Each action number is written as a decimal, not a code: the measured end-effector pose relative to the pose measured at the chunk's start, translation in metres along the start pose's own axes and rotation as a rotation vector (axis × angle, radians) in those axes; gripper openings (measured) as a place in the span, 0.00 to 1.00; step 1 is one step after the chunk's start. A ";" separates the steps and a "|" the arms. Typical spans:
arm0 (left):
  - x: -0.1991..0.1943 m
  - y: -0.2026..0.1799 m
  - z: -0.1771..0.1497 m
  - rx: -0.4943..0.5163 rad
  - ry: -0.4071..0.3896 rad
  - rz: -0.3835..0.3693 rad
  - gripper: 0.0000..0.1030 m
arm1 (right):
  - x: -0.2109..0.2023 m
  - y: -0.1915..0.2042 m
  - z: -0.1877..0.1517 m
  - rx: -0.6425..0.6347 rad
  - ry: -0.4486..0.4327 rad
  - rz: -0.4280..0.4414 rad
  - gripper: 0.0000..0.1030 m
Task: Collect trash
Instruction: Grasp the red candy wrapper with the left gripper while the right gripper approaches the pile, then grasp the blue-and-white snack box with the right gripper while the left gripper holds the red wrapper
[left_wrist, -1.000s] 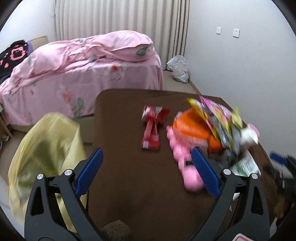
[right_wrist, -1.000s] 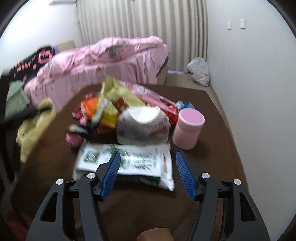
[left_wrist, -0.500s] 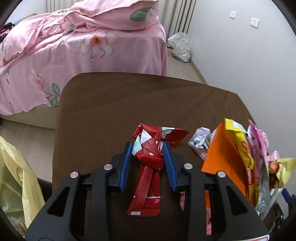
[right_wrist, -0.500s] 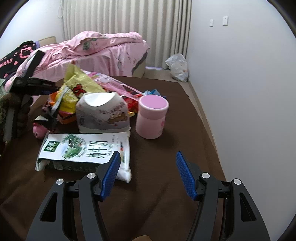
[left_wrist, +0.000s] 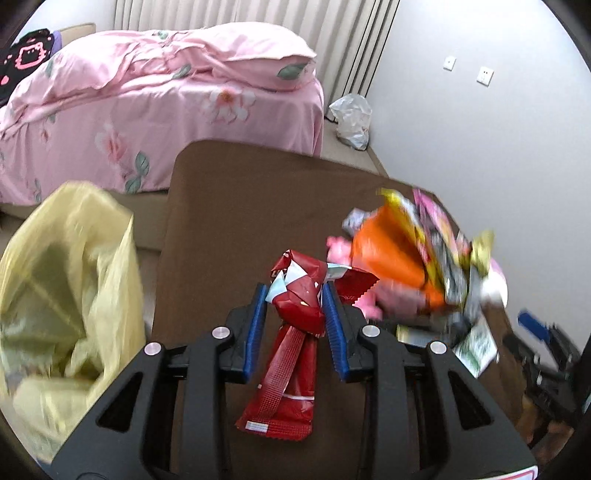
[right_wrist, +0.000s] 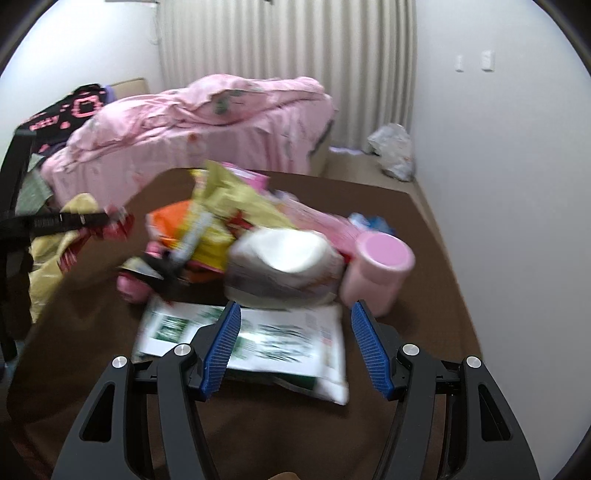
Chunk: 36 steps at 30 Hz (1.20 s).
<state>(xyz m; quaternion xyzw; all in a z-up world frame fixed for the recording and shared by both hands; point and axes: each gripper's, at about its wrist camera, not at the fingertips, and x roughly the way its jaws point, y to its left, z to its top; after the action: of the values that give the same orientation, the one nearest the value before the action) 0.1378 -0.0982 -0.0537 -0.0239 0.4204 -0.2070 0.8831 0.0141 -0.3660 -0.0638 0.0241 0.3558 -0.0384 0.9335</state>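
Between the blue pads of the left gripper (left_wrist: 295, 306) sits the red wrapper (left_wrist: 293, 332), and this is the change: a second ago the jaws stood wide over the brown table (left_wrist: 236, 206) with the wrapper lying flat beyond them, and now they are closing on its crumpled upper part, the pads pressing from both sides. Its long lower end hangs down under the fingers, so I judge it is lifted from the table. For the task this means one piece of trash is caught and the next move is toward the yellow bag (left_wrist: 70, 280), which stands open just beside the table on the left. The wrapper is thin glossy foil, twisted at the middle and flat with a ribbed seal at the end; it will bend easily. The bag is soft, wrinkled plastic. The right gripper (right_wrist: 295, 347) is spread open with nothing in it, above the flat white and green packet (right_wrist: 251, 339), near the round pink cup (right_wrist: 376, 273).
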 end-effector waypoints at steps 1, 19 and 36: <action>-0.001 0.001 -0.007 -0.001 0.004 0.014 0.29 | 0.000 0.005 0.003 -0.008 0.000 0.014 0.57; -0.001 0.009 -0.032 -0.062 0.006 0.006 0.30 | 0.023 -0.088 0.068 -0.095 -0.066 -0.154 0.57; 0.031 0.002 0.001 -0.055 0.010 0.087 0.30 | 0.167 -0.177 0.066 -0.099 0.176 0.213 0.41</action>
<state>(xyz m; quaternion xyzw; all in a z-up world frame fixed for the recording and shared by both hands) 0.1564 -0.1088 -0.0767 -0.0290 0.4308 -0.1570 0.8882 0.1662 -0.5559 -0.1284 0.0189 0.4331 0.0809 0.8975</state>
